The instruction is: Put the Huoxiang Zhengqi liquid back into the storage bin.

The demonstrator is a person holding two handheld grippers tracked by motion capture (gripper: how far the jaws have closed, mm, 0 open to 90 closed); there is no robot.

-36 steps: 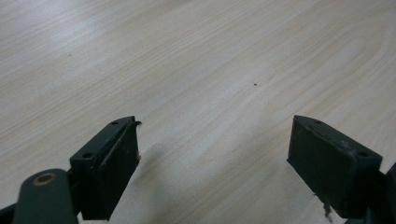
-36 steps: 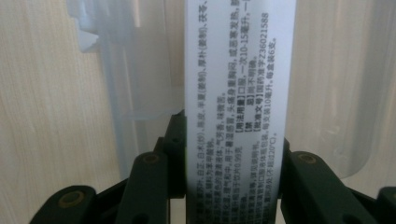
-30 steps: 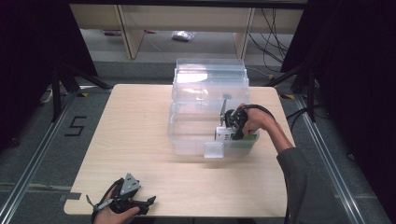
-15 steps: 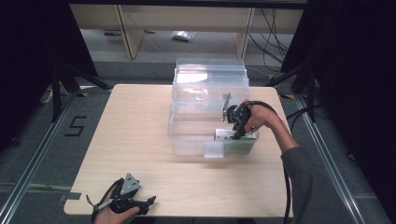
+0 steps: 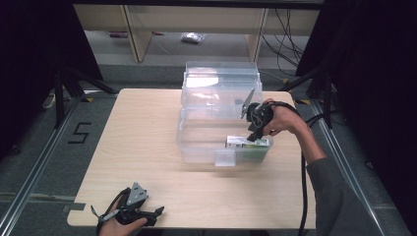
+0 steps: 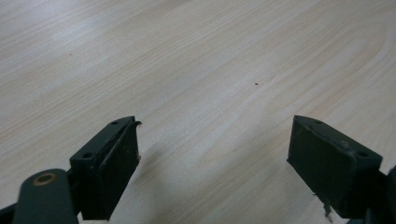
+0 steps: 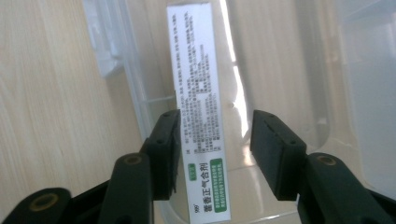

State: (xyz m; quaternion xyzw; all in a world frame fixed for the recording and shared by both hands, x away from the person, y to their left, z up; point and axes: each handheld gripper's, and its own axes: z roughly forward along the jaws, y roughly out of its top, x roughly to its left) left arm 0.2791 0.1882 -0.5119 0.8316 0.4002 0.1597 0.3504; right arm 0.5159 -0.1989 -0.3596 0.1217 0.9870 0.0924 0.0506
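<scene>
The table (image 5: 147,147) carries a clear bin (image 5: 219,115) beneath the right tool (image 5: 252,129). Inside lies the white-and-green box (image 7: 201,116), just below jaws that have been opening, letting go, apparently to leave it there. The left tool (image 6: 212,163) gapes empty, parked aside.

I see a white box (image 7: 200,116) printed with fine black text and a green label at one end, lying in a clear, colourless plastic bin (image 5: 196,147). The table (image 5: 142,128) is pale wood with faint grain. Both grippers, left (image 6: 212,163) and right (image 7: 215,149), have matte black jaws.
</scene>
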